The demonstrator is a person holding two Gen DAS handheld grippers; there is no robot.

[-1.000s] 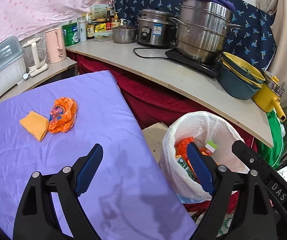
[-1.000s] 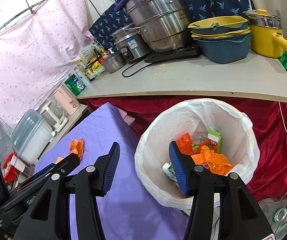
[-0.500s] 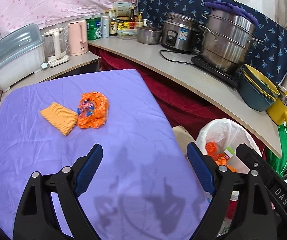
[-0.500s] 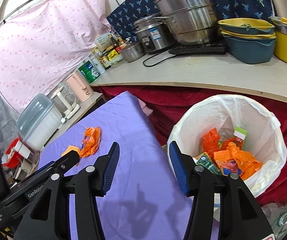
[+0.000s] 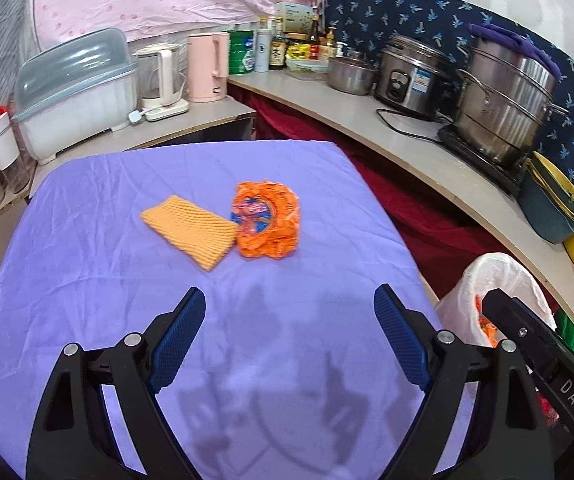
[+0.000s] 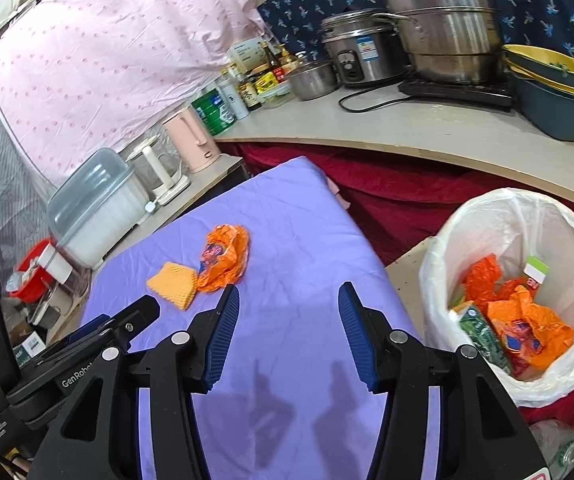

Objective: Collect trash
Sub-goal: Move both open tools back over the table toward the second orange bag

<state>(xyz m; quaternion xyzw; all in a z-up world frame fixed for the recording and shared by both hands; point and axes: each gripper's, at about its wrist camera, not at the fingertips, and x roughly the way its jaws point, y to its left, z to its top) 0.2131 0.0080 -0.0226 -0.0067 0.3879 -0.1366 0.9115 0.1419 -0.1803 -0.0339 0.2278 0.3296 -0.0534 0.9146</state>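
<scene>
- At the bottom of the left wrist view, the left gripper (image 5: 289,308) hangs over the purple cloth (image 5: 87,280), its blue pads spread wide with nothing between them.
- Above it, at frame centre, a crumpled orange wrapper (image 5: 267,220) lies on the cloth, touching a yellow foam net (image 5: 189,230) on its left — both well apart from the pads.
- At the right edge, the white-lined bin (image 5: 491,280) shows partly behind the right finger, with orange trash inside.
- Along the top, a counter (image 5: 367,116) carries a pink kettle (image 5: 207,66), a rice cooker (image 5: 411,74) and a steel steamer pot (image 5: 507,100).
- At the bottom of the right wrist view, the right gripper (image 6: 289,306) is also over the cloth (image 6: 299,240), fingers wide and empty.
- At left of centre, the wrapper (image 6: 225,258) and net (image 6: 173,284) lie touching, just up-left of the left pad.
- At the right, the bin (image 6: 467,220) stands beside the cloth's edge — orange wrappers and green packets sit inside.
- At the lower left, part of the left gripper's black body (image 6: 67,360) shows.
</scene>
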